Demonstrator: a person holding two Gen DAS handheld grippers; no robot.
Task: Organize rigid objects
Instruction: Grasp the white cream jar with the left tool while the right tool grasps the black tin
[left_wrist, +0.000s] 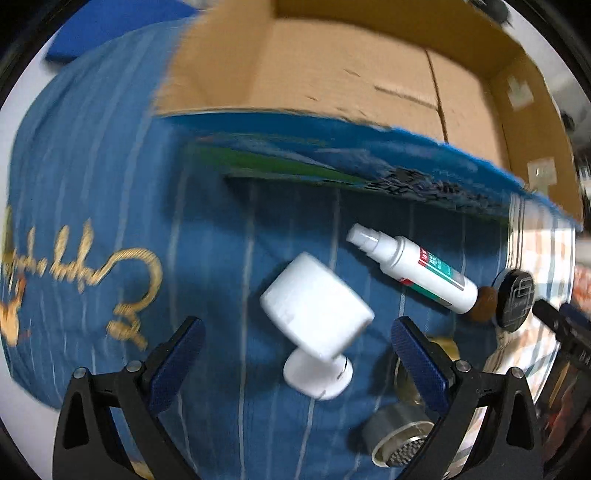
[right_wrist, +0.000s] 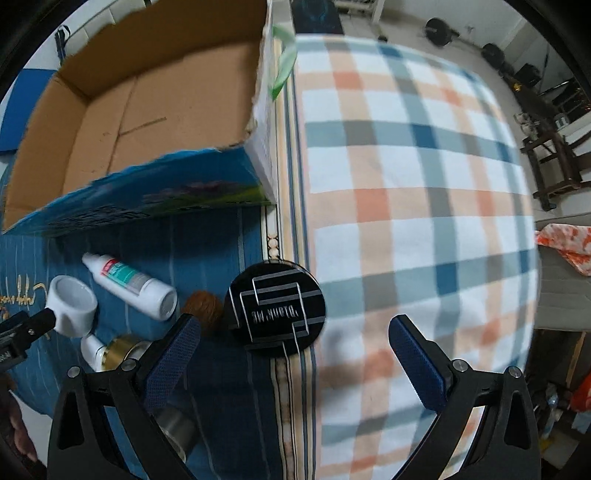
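Note:
An open cardboard box (left_wrist: 332, 74) with a blue printed side stands on the blue cloth; it also shows in the right wrist view (right_wrist: 122, 122). A white lamp-shaped object (left_wrist: 317, 314) lies just ahead of my open left gripper (left_wrist: 297, 349). A white spray bottle (left_wrist: 417, 269) lies to its right, also seen in the right wrist view (right_wrist: 129, 284). A black round compact (right_wrist: 277, 308) lies just ahead of my open right gripper (right_wrist: 295, 341), nearer its left finger; it shows in the left wrist view too (left_wrist: 515, 299). Both grippers are empty.
A brown round object (right_wrist: 203, 304) lies beside the compact. A gold-rimmed jar (right_wrist: 122, 350) and a silver strainer-like cap (left_wrist: 399, 439) lie near the fingers. A plaid blanket (right_wrist: 406, 184) covers the right side. Furniture stands beyond the far right edge.

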